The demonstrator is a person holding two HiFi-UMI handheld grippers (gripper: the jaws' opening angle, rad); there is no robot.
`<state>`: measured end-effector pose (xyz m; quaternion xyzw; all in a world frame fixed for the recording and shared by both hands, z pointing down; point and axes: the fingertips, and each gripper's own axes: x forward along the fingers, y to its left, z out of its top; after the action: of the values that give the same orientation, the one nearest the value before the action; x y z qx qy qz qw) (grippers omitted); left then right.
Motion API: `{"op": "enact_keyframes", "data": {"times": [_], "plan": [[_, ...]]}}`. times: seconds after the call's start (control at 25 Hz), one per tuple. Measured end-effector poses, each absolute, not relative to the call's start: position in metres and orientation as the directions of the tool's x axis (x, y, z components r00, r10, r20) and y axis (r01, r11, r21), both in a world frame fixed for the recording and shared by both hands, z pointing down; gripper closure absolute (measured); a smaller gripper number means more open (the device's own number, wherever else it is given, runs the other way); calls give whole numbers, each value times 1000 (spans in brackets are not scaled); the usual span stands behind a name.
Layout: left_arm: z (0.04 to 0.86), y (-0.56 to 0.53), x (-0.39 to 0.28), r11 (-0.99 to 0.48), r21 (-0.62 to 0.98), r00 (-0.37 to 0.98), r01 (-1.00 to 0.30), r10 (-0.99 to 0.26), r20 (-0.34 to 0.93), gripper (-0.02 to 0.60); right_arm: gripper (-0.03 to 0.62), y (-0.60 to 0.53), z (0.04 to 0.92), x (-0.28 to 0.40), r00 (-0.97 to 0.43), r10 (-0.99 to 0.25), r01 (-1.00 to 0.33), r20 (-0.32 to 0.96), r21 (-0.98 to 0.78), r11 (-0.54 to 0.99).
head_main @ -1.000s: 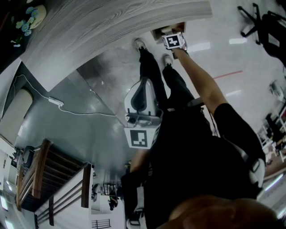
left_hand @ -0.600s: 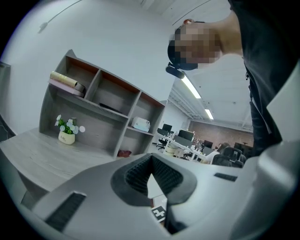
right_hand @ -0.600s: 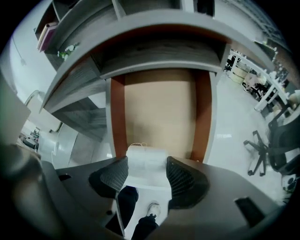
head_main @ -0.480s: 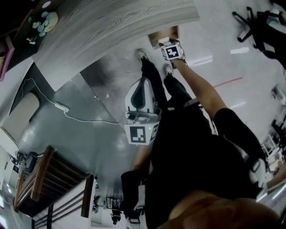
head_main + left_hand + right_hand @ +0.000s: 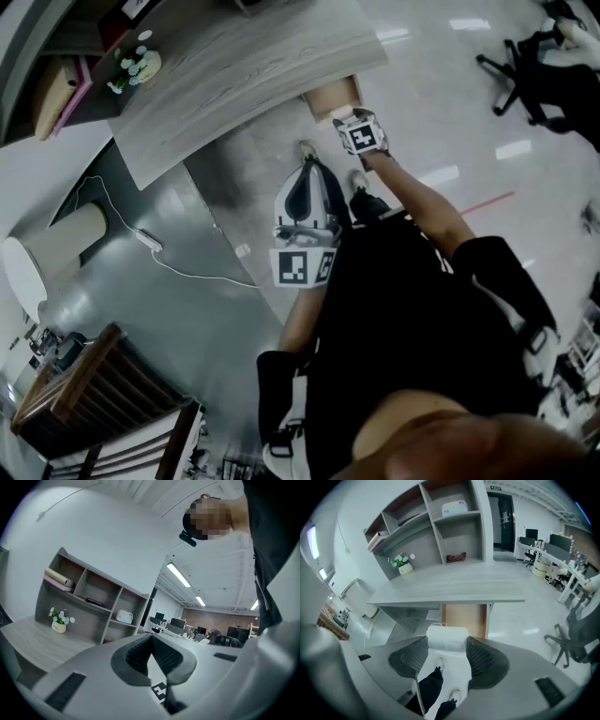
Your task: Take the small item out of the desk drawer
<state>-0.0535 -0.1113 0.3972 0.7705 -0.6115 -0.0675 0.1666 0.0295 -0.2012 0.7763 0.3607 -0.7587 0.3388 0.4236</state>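
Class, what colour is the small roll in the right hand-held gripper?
The roll is white, clearest in the right gripper view.

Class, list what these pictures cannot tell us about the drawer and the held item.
Drawer inside: right gripper view, its near part lies behind the white roll in the right claw.
Roll in head view: hidden under the marker cube.
Roll's material: too blurred to tell.
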Motion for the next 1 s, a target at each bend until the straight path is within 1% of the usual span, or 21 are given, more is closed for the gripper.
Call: {"op": "enact_keyframes", "data": {"times": [0.2,0.4,0.64,0.84,1.0], "plan": [[366,-82,-24,-176,315,207,-933,-976,69,584,341,-192,722,47,-432,-326,-815,841,-208,541],[350,-46,-10,-148,294,174,-944,-983,65,584,341,-168,673,55,-494,-358,-792,793,-240,562],[338,-30,-25,-146,261,167,-954,-984,59,584,341,-161,629,62,-501,-457,-797,735,-186,574],[342,-25,-49,-162,264,181,-951,-982,51,584,341,-150,583,49,-534,-500,-792,681,-196,578],[344,-20,-66,-176,266,198,-948,-979,57,584,341,-137,538,37,-572,-549,-787,610,-218,577]]}}
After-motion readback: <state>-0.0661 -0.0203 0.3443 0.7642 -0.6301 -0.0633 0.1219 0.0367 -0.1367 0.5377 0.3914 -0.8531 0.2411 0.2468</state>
